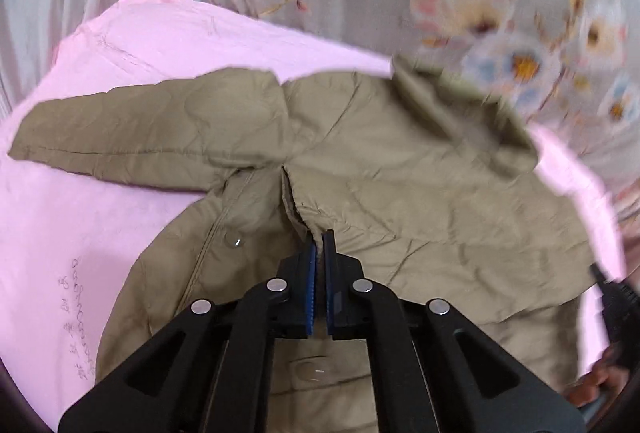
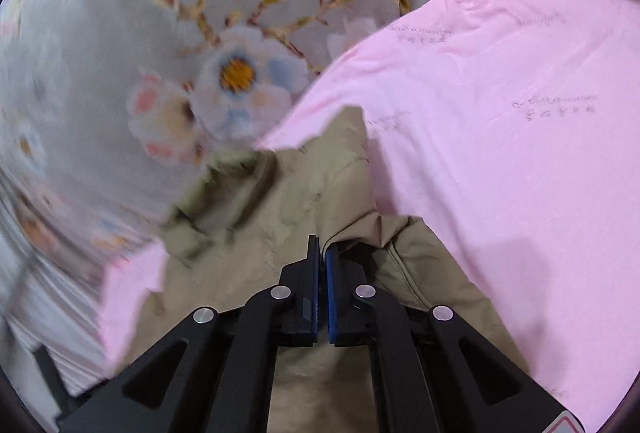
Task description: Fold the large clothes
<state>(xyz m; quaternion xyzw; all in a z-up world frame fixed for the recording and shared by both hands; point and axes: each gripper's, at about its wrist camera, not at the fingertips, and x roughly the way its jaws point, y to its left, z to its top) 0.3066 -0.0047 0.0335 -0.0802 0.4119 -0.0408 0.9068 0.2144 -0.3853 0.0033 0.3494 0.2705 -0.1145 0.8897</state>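
The khaki padded jacket [image 1: 400, 169] lies spread on a pink sheet [image 1: 80, 217], its front facing up, with silver snap buttons [image 1: 234, 242] along the opening. One sleeve [image 1: 132, 137] stretches flat out to the left in my left wrist view, and the far right part of the jacket is bunched up and blurred.

My left claw [image 1: 319, 237] is closed on a pinch of the jacket's fabric at the edge of the front opening; the cloth rises in a small ridge between the blue pads [image 1: 311, 273].

My right claw [image 2: 322, 245] is closed too, its tips pressed into a fold of the jacket near the edge that borders the pink sheet [image 2: 500, 153]. I cannot make out for certain whether cloth sits between these pads.

Beyond the pink sheet lies a grey bedspread [image 2: 120, 33] printed with large pale flowers. At the right edge of my left wrist view, fingers [image 1: 600, 377] hold the other black tool.
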